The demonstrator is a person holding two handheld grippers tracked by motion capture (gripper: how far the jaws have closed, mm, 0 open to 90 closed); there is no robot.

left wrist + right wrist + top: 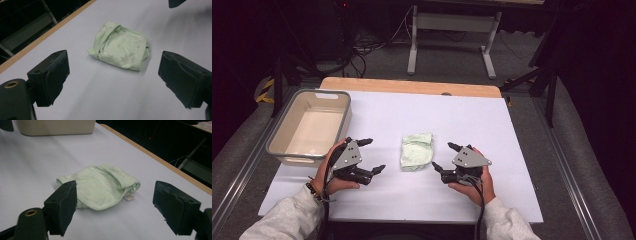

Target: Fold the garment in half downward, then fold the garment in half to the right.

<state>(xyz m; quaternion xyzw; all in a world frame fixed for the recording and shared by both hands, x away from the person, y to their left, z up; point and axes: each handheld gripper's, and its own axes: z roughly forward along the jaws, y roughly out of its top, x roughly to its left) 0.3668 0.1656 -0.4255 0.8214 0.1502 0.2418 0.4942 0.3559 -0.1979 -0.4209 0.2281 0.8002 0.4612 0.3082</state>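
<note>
Folded green cloth [416, 151], grippers apart beside it

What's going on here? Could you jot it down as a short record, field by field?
Setting: white table with a wooden far edge
Main item: folded pale green cloth, lying flat near the middle, small label at one edge
Container: beige tub, at the table's left, nothing visible inside
Left gripper: open, left of the cloth, not touching it
Right gripper: open, right of the cloth, not touching it
Held: nothing
</note>
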